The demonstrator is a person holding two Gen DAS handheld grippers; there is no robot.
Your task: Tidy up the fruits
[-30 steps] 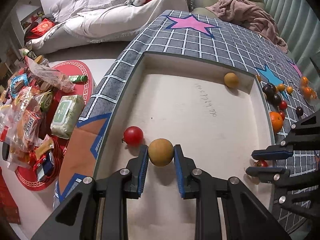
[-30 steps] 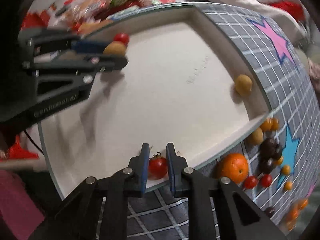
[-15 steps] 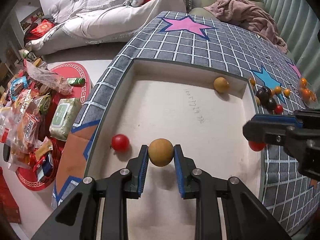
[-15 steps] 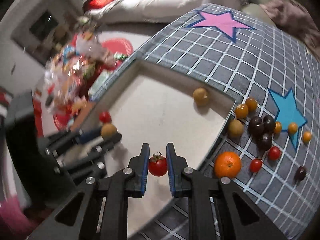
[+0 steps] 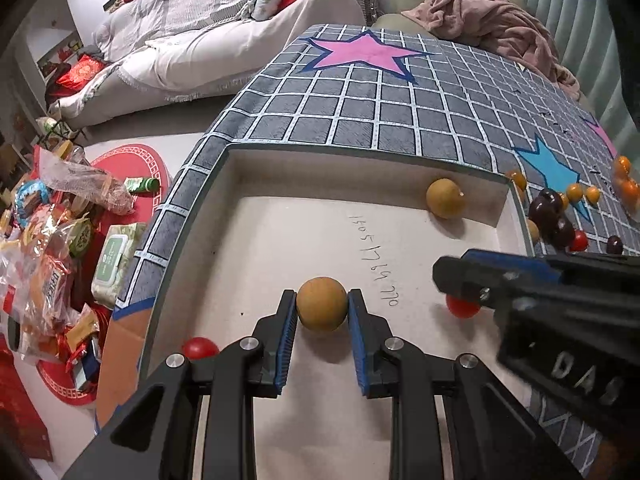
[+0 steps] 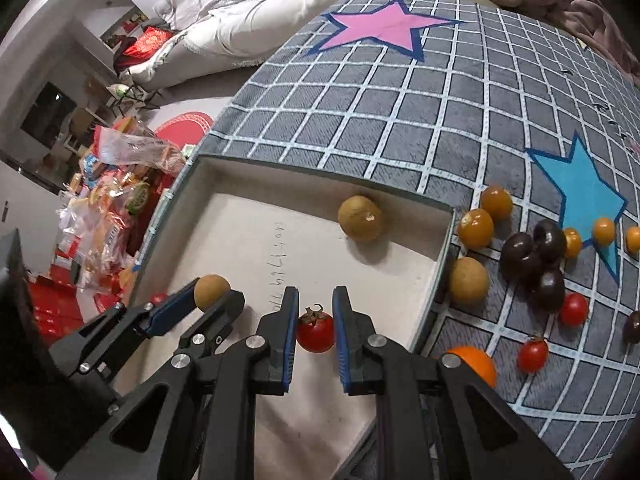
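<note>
My left gripper [image 5: 321, 312] is shut on a round tan-brown fruit [image 5: 321, 309] above the white tray [image 5: 280, 168]. It also shows in the right wrist view [image 6: 211, 286]. My right gripper [image 6: 316, 330] is shut on a red cherry tomato [image 6: 315, 329] over the tray's right part; the tomato peeks under its fingers in the left wrist view [image 5: 462, 307]. Another tan fruit [image 6: 360, 218] lies in the tray's far right corner. A second red tomato [image 5: 200, 347] lies in the tray at the near left edge.
Loose fruits lie on the grey grid mat [image 6: 400, 92] right of the tray: an orange [image 6: 472, 364], dark plums [image 6: 532, 252], small yellow-orange fruits [image 6: 476, 228], a tan fruit [image 6: 468, 280] and red tomatoes [image 6: 532, 354]. Snack bags [image 5: 48, 260] clutter the floor left.
My right gripper has carried the tomato from the tray's right rim to over the tray floor. My left gripper has shifted right with the tan fruit, away from the resting tomato.
</note>
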